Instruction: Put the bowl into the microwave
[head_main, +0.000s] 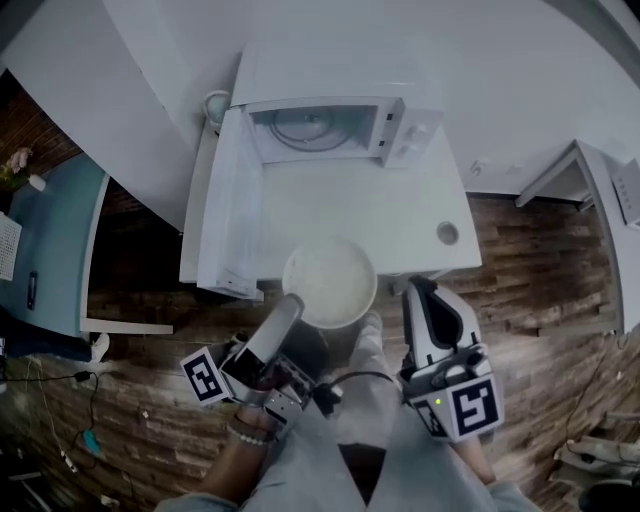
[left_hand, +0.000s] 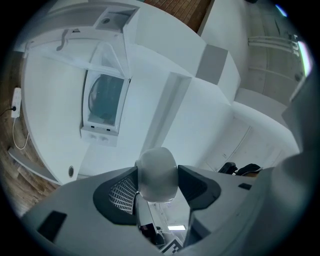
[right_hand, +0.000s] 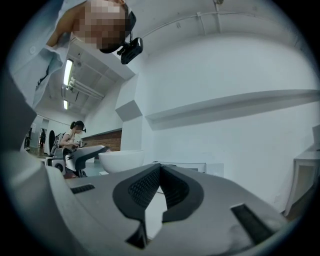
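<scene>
The white bowl (head_main: 330, 283) hangs over the near edge of the white table (head_main: 400, 215), in front of the microwave (head_main: 335, 125). The microwave's door (head_main: 228, 205) stands swung open to the left, and the glass turntable shows inside. My left gripper (head_main: 293, 303) is shut on the bowl's near-left rim; in the left gripper view the rim of the bowl (left_hand: 157, 172) fills the gap between the jaws, with the microwave (left_hand: 103, 102) beyond. My right gripper (head_main: 418, 287) is shut and empty, just right of the bowl. In the right gripper view the right gripper (right_hand: 160, 169) points level, with the bowl (right_hand: 121, 160) to its left.
A small round object (head_main: 447, 233) lies on the table's right corner, and a white cup-like thing (head_main: 215, 103) sits behind the microwave's left side. A teal table (head_main: 50, 240) stands at the left, another white table (head_main: 600, 190) at the right. A seated person (right_hand: 75, 135) is far off.
</scene>
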